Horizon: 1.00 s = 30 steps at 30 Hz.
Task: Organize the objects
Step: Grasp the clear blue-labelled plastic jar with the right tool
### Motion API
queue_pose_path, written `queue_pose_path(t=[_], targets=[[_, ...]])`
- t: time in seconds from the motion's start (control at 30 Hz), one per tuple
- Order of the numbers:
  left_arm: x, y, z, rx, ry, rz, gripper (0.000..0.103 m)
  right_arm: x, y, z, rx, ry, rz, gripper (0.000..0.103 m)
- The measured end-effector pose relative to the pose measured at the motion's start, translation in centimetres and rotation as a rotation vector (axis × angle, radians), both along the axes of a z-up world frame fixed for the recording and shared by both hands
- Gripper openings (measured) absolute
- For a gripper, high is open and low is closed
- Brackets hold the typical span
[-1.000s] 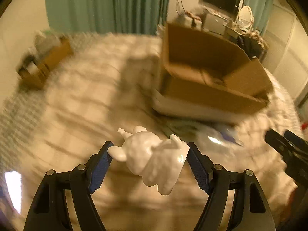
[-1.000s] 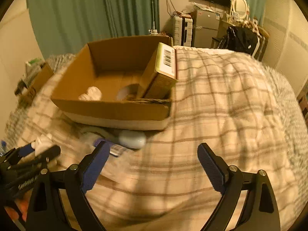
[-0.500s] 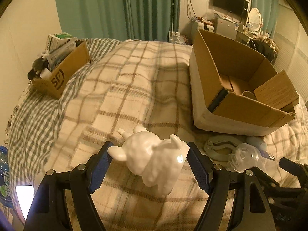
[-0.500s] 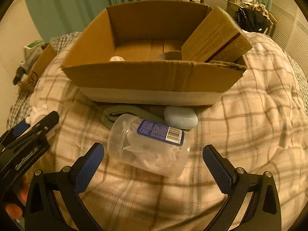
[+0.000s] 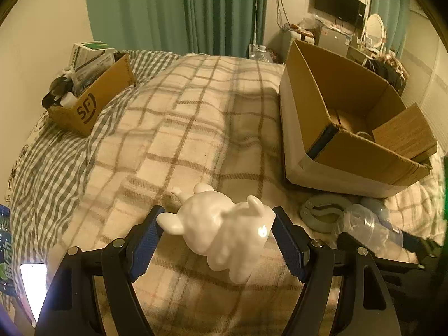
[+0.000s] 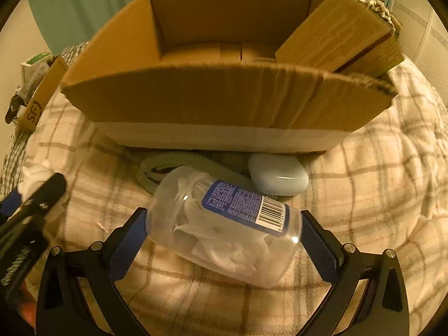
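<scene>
A: Where is the clear plastic jar [image 6: 224,229] found, and how are the tongs set around it?

B: It is seen lying on its side on the plaid blanket [image 6: 378,196], just in front of the cardboard box [image 6: 224,103]. The right gripper [image 6: 224,233] is spread to its widest, one blue pad at each side of the jar; whether either pad touches the wall cannot be told, and no squeeze is seen.

A: And the other tool?

B: The left gripper [image 5: 217,240] is clamped on a white glossy animal figurine [image 5: 221,232], which is held above the blanket.

A: How is the jar expected to handle?

B: It is judged light (only crumpled white wrappers are seen inside) with thin, smooth walls that may flex and slip under pressure. A hold across the middle of the body, over the blue barcode label [image 6: 246,204], is thought best, since the paper should give more friction than bare plastic.

A: Anything close by to be minded?

B: A pale blue oval case [image 6: 277,176] and a grey-green ring-shaped item [image 6: 173,165] lie just behind the jar, against the box; contact with them should be avoided.
</scene>
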<state>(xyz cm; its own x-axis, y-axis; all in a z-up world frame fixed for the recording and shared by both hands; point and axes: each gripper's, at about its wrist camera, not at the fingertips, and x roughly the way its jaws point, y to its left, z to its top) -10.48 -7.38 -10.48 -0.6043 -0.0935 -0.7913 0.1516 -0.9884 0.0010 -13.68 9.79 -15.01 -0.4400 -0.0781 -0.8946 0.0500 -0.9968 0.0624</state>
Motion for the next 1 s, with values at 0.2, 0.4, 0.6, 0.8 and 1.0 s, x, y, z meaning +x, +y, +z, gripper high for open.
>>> queue_pose_path(t=[0.2,0.4,0.6,0.8,1.0], targets=[[0.3,0.2,0.3,-0.007,-0.009,-0.003,0.078,0.1,0.5,-0.5,-0.033,-0.021,0.034,0.101],[1.1,0.8,1.3,-0.026,-0.006,-0.012,0.078,2.2,2.3,2.2,-0.090,0.047,0.067,0.099],[2.0,1.4,2.5,-0.036,-0.004,-0.024,0.078,4.1,4.0,6.9,-0.085,0.181,0.097,0.097],[2.5,2.7,4.0,-0.013,0.004,-0.067,0.078,4.6,5.3,10.6,-0.098,0.262,0.100,0.096],[1.7,4.4,6.7,0.019,0.036,-0.128,0.078,4.5,5.3,14.5,-0.102,0.347,0.139,0.095]])
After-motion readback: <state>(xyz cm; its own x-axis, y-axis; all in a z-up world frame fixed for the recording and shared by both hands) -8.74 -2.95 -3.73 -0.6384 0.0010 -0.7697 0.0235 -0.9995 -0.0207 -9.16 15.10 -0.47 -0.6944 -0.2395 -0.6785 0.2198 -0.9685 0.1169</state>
